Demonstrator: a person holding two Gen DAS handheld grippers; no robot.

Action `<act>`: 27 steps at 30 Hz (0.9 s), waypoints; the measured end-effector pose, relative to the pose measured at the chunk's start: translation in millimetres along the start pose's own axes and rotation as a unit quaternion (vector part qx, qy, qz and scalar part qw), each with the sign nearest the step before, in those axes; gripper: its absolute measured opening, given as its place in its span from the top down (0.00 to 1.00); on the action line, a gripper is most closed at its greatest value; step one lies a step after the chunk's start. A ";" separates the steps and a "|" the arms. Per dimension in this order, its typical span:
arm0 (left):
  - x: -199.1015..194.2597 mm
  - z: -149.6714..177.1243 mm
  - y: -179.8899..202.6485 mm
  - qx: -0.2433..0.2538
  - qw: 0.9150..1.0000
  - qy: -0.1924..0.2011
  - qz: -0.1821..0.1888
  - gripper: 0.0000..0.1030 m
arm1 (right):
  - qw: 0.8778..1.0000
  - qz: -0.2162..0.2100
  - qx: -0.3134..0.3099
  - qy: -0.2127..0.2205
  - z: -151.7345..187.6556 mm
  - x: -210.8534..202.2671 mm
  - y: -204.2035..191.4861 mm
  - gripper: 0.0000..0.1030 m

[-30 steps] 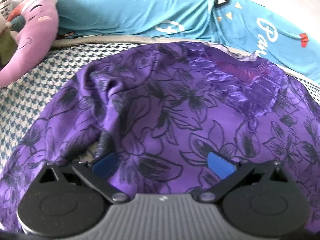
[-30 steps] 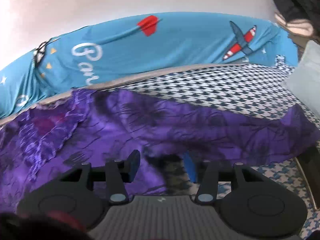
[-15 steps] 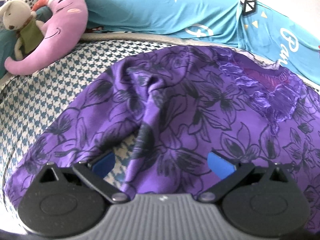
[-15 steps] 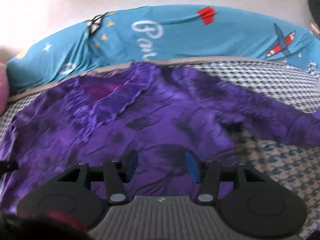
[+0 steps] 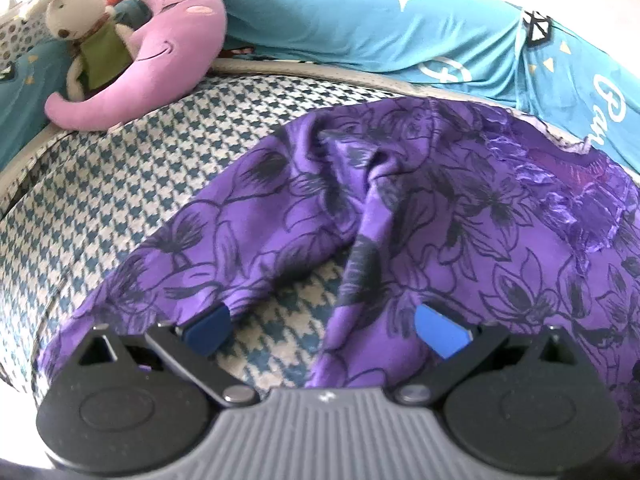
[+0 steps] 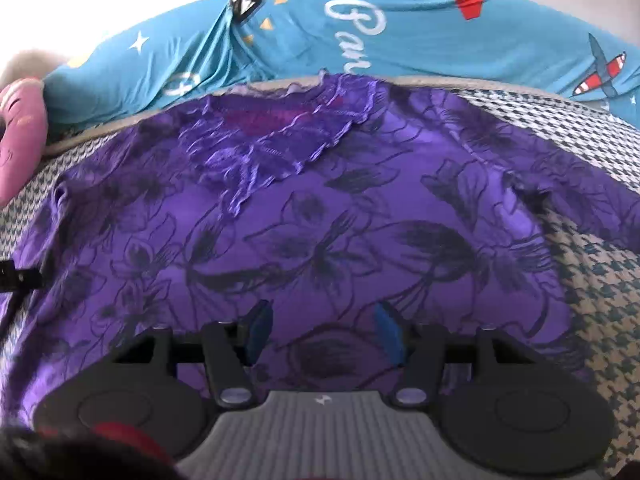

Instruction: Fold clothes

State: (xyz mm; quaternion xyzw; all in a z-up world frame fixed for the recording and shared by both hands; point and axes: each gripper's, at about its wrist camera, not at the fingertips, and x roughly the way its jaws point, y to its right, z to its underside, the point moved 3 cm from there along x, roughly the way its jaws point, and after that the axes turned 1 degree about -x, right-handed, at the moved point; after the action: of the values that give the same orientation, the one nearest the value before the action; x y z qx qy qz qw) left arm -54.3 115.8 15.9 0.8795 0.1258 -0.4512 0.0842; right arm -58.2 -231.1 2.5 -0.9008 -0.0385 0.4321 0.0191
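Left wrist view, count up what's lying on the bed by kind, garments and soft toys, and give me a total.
Garments: 1, the purple floral top.
Soft toys: 2, the pink elephant plush and the small white bear leaning on it.
Total: 3.

Purple garment cut off at right and lower edges of left wrist view; hem hidden behind left gripper body. In right wrist view, garment's near edge hidden behind right gripper; far sleeve blurred. White script on teal cover cut by fabric edge, unreadable; plush rabbit blurred.
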 end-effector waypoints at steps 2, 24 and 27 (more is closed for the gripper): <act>-0.2 2.3 -5.7 -0.008 1.000 -0.003 -0.003 0.00 | 1.000 -0.003 0.000 -0.004 3.0 0.6 -3.4 0.45; -6.7 18.1 -47.9 -0.061 0.997 -0.007 -0.049 0.00 | 1.000 -0.005 -0.023 -0.019 10.9 5.4 -21.4 0.38; -7.8 21.2 -52.3 -0.067 0.996 -0.009 -0.055 0.00 | 0.999 -0.002 -0.028 -0.020 11.2 6.1 -23.5 0.37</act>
State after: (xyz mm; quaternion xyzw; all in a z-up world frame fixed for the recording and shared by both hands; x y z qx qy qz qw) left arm -90.6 159.0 8.1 0.8595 0.2031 -0.4536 0.1195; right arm -64.4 -207.2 -7.7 -0.8922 -0.0522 0.4486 -0.0058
